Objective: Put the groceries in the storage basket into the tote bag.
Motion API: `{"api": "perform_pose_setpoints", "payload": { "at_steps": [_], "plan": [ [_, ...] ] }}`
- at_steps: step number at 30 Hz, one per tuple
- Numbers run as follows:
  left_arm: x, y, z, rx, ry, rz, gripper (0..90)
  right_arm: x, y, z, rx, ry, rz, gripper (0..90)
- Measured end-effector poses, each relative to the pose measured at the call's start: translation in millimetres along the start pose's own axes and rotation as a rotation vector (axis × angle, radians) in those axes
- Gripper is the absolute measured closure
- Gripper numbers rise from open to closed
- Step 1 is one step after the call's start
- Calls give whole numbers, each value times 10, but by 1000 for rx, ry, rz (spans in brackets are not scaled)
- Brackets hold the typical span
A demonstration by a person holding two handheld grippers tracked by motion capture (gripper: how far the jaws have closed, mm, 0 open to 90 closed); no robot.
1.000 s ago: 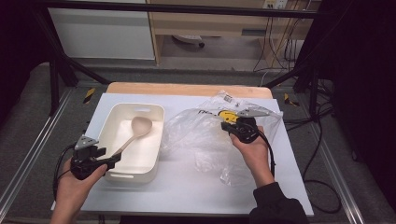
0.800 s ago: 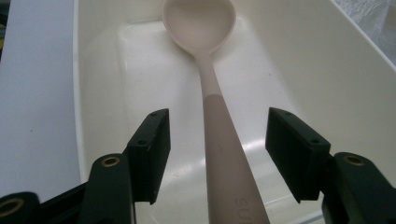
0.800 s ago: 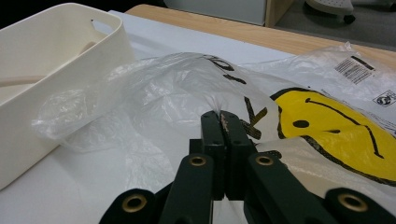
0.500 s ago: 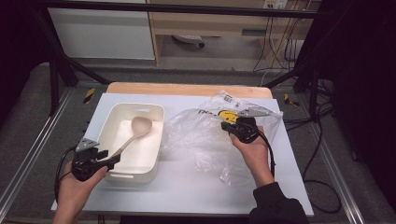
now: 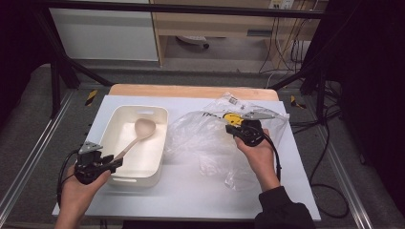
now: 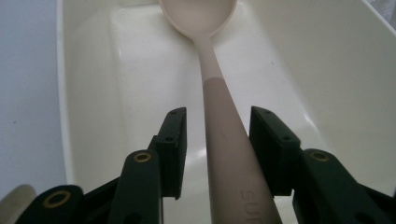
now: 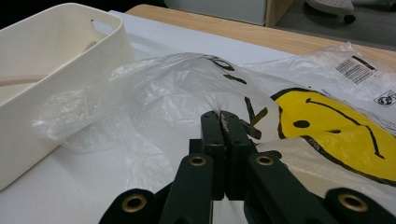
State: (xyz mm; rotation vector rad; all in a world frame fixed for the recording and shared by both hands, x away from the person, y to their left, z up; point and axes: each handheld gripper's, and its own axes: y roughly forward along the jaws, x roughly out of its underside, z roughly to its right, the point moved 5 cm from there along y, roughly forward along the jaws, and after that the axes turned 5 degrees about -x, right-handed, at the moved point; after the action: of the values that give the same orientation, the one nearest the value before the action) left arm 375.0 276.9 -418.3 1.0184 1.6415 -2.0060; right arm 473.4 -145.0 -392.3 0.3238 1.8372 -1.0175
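White sheet over a wooden table (image 5: 191,90), dark room, cables and a shelf unit behind. On the sheet sit a cream tub (image 5: 111,133) at the left and a crumpled clear plastic bag (image 5: 205,138) with a yellow smiley print just beside it on the right.

Left gripper (image 6: 215,154) is at the tub's near end, and its jaws have just been closing around the handle of the wooden spoon (image 6: 219,121) — the handle sits between them with a sliver of gap on each side, so not clamped yet as far as I can see. The spoon lies inside the tub, bowl toward the far end, handle angled up over the near rim.

Right gripper (image 7: 223,122) has its jaws pressed together on a fold of the bag's film near the smiley, holding that edge lifted — the bag mouth seems to gape toward the tub.

My read: the bag is pinched and held ready, and the spoon grasp is about half done. Left to do: finish the grip, lift the spoon out of the tub, probably carry it into the bag. Spoon hasn't left the tub.
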Motion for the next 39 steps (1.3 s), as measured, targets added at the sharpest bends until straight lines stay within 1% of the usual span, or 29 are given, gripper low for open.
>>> {"api": "perform_pose_setpoints", "payload": {
  "at_steps": [1, 3, 5, 7, 10, 14, 17, 21, 24, 25, 28, 29, 30, 33, 34, 39],
  "plan": [
    [0, 1, 4, 7, 5, 2, 593, 1, 1, -1, 0, 0, 0, 900],
    [-2, 1, 11, 34, 5, 6, 637, 1, 3, -2, 0, 0, -1, 900],
    [-3, -1, 5, 41, 1, 7, 652, 1, 3, -3, 0, 0, -1, 900],
    [-5, 0, 3, 38, 2, 9, 653, -1, 1, -2, 0, 1, 0, 900],
    [-7, -2, 10, 29, 14, 17, 657, 0, 1, -1, 0, 1, 0, 900],
    [-15, -14, 11, 1, 38, 38, 686, -2, 0, -3, -1, 0, 0, 900],
    [-27, -34, 12, 21, 33, 56, 691, -3, -2, 3, -2, -2, 2, 900],
    [-47, -61, 6, 19, 34, 80, 692, -2, -3, 3, -2, -2, 0, 900],
    [-59, -99, -17, 24, 17, 102, 693, -4, -5, -3, -2, -1, 1, 900],
    [-64, -112, -25, 26, 19, 108, 693, -6, -6, -3, -3, -2, 1, 900],
    [-92, -167, -37, 54, 8, 139, 693, -5, -5, -1, -4, -3, 0, 900],
    [-100, -182, -35, 58, 9, 141, 693, -1, 0, -4, -5, -2, -3, 900],
    [-110, -192, -30, 58, 7, 152, 693, 2, 3, -4, -6, -6, -6, 900],
    [-133, -228, -1, 64, 16, 165, 693, 3, 8, -13, -10, -12, -8, 900],
    [-148, -246, 26, 75, 19, 169, 693, 4, 7, -16, -11, -13, -9, 900],
    [-210, -319, 163, 102, 45, 191, 693, 9, 4, -21, -14, -14, -13, 900]
  ]
}}
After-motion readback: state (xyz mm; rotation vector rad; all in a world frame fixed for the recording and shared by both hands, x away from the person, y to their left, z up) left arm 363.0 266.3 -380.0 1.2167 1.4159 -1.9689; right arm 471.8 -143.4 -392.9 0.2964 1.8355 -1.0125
